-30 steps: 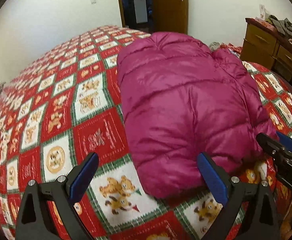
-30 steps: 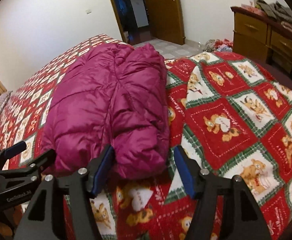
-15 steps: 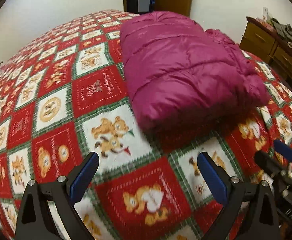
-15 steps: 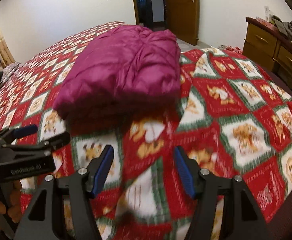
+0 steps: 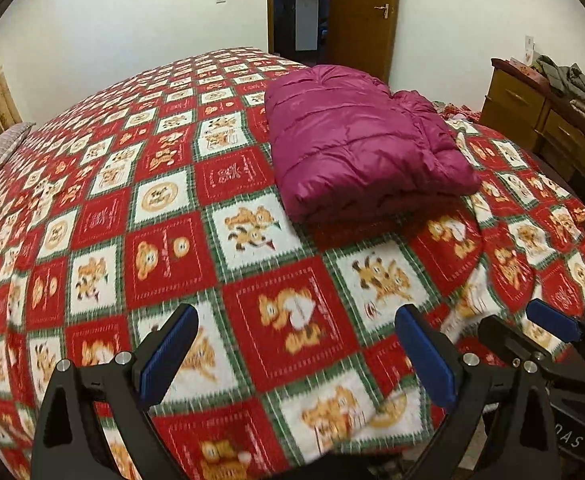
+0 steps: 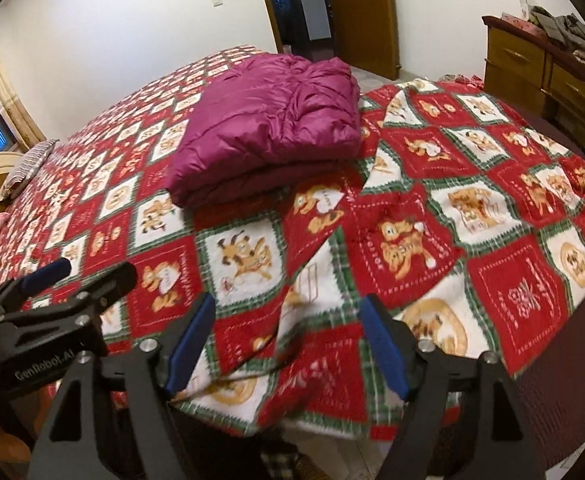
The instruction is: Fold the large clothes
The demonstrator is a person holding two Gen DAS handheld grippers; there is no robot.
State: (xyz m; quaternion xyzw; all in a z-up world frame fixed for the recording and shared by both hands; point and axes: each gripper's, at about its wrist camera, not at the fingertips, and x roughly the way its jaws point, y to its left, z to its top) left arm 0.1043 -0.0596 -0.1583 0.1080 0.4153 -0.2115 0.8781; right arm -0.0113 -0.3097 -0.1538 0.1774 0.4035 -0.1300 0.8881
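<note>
Both hand-held grippers, left (image 5: 296, 354) and right (image 6: 288, 344), gape wide, well short of the folded jacket (image 5: 356, 148) on the bedspread (image 5: 164, 240)

The coat (image 5: 356, 152) is puffy and dark pink; it is folded into a thick, neat block with its layers stacked; the top is smooth and shiny with stitched lines; it lies flat on the bed (image 5: 164, 240), near the far side, with nothing touching it.
</note>
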